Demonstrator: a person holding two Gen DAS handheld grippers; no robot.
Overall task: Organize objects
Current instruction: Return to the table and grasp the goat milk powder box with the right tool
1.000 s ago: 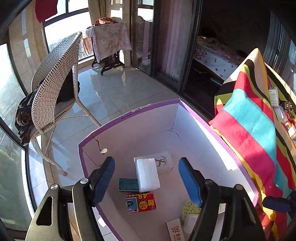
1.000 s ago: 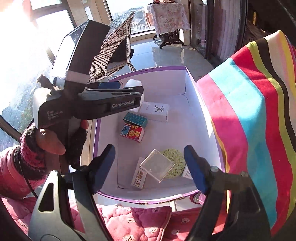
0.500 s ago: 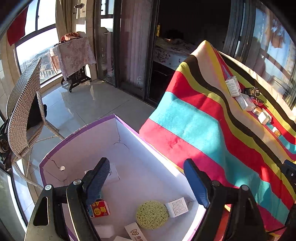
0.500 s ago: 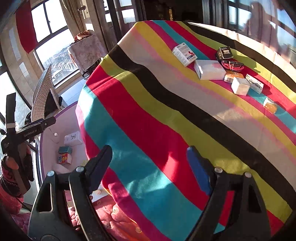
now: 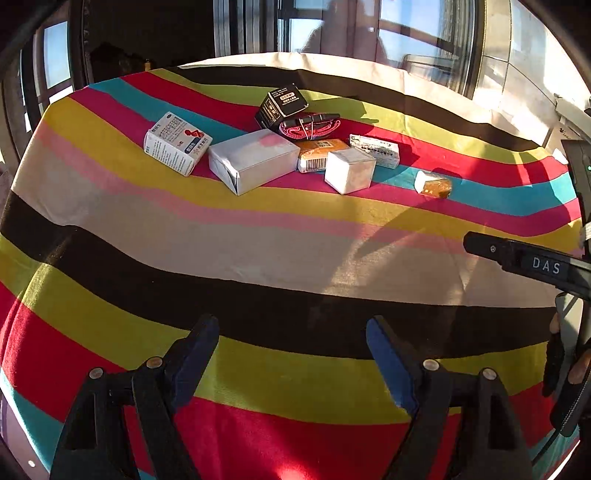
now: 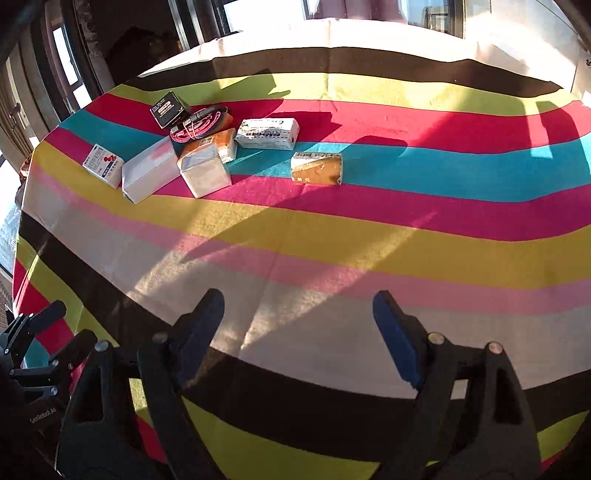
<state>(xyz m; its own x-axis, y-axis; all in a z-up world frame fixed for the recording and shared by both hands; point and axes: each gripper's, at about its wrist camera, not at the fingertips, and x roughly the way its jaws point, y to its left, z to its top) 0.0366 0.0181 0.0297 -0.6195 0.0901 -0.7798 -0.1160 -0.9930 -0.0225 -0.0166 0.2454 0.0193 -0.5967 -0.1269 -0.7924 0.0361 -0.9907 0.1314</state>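
Observation:
Several small boxes lie on the far part of a striped tablecloth [image 5: 258, 240]: a white medicine box [image 5: 177, 147], a long white box [image 5: 253, 160], a white cube box [image 5: 349, 171], an orange box [image 5: 319, 153], a black box [image 5: 282, 105], a pink cable bundle [image 5: 308, 127], a printed white box [image 5: 375, 149] and a gold packet [image 5: 434, 184]. The gold packet [image 6: 317, 168] lies apart to the right. My left gripper [image 5: 291, 354] is open and empty above the near stripes. My right gripper [image 6: 297, 328] is open and empty, well short of the boxes.
The striped cloth [image 6: 332, 240] covers the whole table and drops at its near edge. Windows [image 5: 332, 26] and dark door frames stand behind it. The other hand-held gripper shows at the left wrist view's right edge [image 5: 535, 264] and the right wrist view's lower left [image 6: 33, 354].
Both grippers have swung away from the purple-edged storage box on the floor, right and up to face the table top. Both stay open and empty.

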